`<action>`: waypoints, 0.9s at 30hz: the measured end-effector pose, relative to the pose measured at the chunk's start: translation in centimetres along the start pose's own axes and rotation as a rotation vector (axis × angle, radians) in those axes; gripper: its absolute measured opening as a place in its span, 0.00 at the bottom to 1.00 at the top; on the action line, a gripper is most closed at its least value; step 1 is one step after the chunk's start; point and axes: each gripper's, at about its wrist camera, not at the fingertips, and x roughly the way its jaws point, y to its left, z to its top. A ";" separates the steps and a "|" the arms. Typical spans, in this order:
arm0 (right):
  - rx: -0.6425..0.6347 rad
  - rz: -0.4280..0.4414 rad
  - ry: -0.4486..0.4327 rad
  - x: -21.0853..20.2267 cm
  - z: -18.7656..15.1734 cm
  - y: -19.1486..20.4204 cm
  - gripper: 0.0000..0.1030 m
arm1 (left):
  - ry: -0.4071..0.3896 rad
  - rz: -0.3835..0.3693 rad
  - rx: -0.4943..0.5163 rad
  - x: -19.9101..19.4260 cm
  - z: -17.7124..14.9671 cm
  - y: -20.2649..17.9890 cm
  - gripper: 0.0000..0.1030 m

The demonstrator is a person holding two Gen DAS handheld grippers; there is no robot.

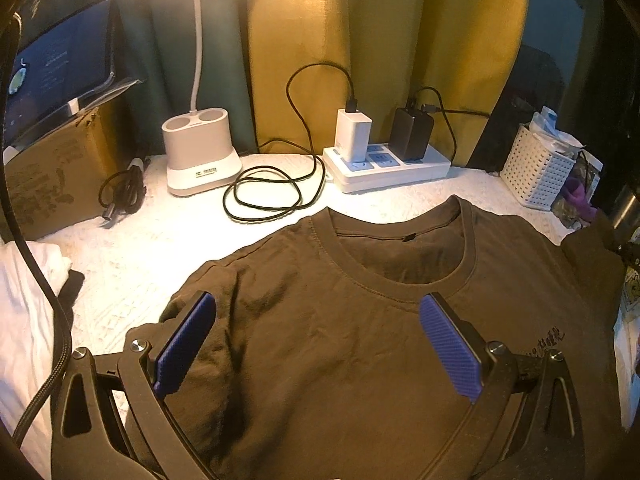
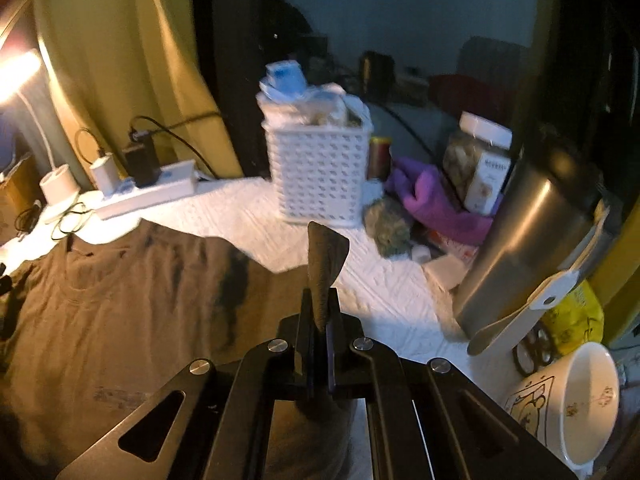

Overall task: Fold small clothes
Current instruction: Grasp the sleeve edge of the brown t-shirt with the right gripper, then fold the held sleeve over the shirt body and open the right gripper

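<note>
Brown T-shirt (image 1: 360,320) spread flat on white-covered table (image 1: 132,256) — soft, light, limp. Right tool (image 2: 320,320) clamped on sleeve edge; left tool (image 1: 316,344) wide open, empty. Best pinched at hems.

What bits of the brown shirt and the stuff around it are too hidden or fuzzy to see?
- T-shirt hem: cut off by the bottom edge and the left gripper in the left wrist view.
- Printed writing on the shirt: too small and dark to read.
- Which part of the shirt the right gripper pinches: the fold is bunched and blurred.
- White basket contents: motion blur in the right wrist view.
- Tablet screen: glare, too small.
</note>
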 end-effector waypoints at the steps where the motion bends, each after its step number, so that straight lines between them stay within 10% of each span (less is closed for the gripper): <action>1: -0.008 0.005 -0.009 -0.5 0.2 0.6 0.03 | -0.002 -0.001 -0.002 -0.2 -0.1 0.2 0.98; 24: -0.079 0.186 0.195 2.8 -3.7 14.7 0.07 | -0.010 -0.024 -0.084 -3.5 -3.3 6.0 0.98; 26: -0.075 0.216 0.200 1.6 -4.2 14.8 0.30 | -0.013 -0.025 -0.080 -3.8 -3.5 5.9 0.98; 27: -0.071 0.223 0.199 1.1 -4.4 14.6 0.71 | -0.014 -0.025 -0.078 -3.9 -3.6 5.8 0.98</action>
